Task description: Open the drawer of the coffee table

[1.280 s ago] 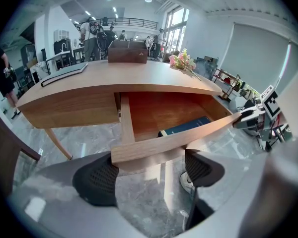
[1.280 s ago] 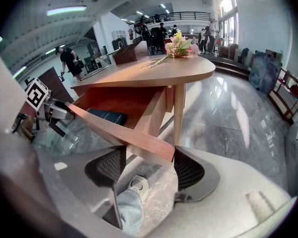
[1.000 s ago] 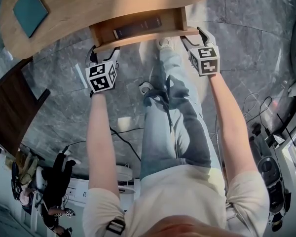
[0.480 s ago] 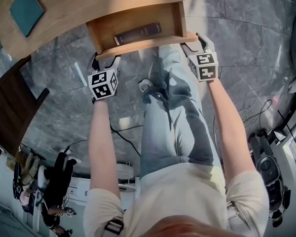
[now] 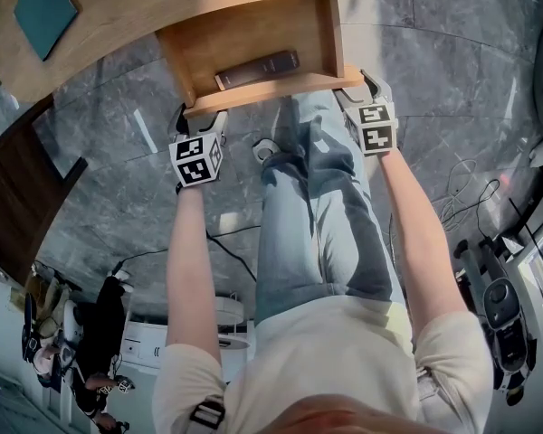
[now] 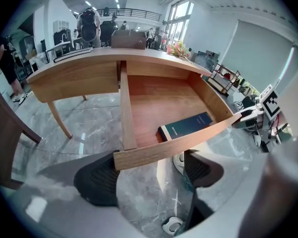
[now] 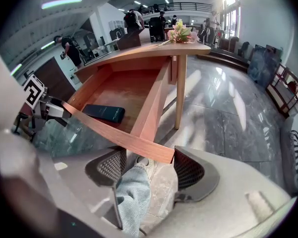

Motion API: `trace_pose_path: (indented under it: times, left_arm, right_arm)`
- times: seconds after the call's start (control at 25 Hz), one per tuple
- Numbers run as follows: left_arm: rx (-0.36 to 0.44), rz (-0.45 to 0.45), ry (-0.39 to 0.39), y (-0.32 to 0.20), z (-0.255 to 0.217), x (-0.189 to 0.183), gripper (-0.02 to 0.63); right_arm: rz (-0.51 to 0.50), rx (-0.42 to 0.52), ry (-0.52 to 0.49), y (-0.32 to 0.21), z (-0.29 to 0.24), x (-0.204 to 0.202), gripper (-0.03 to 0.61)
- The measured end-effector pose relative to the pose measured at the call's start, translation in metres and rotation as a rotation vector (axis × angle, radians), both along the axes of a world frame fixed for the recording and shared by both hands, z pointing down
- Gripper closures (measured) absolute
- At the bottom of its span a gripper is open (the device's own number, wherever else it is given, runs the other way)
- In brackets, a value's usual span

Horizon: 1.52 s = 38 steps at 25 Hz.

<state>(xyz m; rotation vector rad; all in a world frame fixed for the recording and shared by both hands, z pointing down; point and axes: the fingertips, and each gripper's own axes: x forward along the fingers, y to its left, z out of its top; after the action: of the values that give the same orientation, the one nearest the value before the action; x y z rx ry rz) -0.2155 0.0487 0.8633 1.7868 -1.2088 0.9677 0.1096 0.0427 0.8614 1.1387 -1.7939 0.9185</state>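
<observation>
Change: the drawer [image 5: 244,39] stands further out of the counter's [image 5: 118,16] near edge than a second ago, and both tools have come back with it.
Meaning: the interior lies bare, so the opening is judged nearly complete.
Left tool [image 6: 149,175]: jaws spread, with the left end of the drawer front over the gap; nothing pinched.
Right tool [image 7: 149,168]: jaws spread, with the right end of the drawer front over the gap.
Contents: a dark flat case [image 5: 258,69] lies close behind the drawer front.
Around: a teal pad [image 5: 43,5] lies near the counter's left end.
In the way: the person's leg [image 5: 317,206] stands straight before the drawer front, so little room for more pull is likely.
</observation>
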Motion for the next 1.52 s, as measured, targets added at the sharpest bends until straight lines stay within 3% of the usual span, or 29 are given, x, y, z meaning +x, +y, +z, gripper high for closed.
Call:
trace_pose_path:
  times: [0.92,1.52]
  left_arm:
    - [-0.088,0.011,-0.033,0.028,0.038,-0.001,0.204]
    - [-0.075,0.02,-0.023,0.026,0.027,-0.002,0.204]
  right_arm:
    - [0.003,-0.065,0.053,0.027,0.037,0.0,0.278]
    - [0.048,-0.031,0.08,0.027,0.025,0.002,0.287]
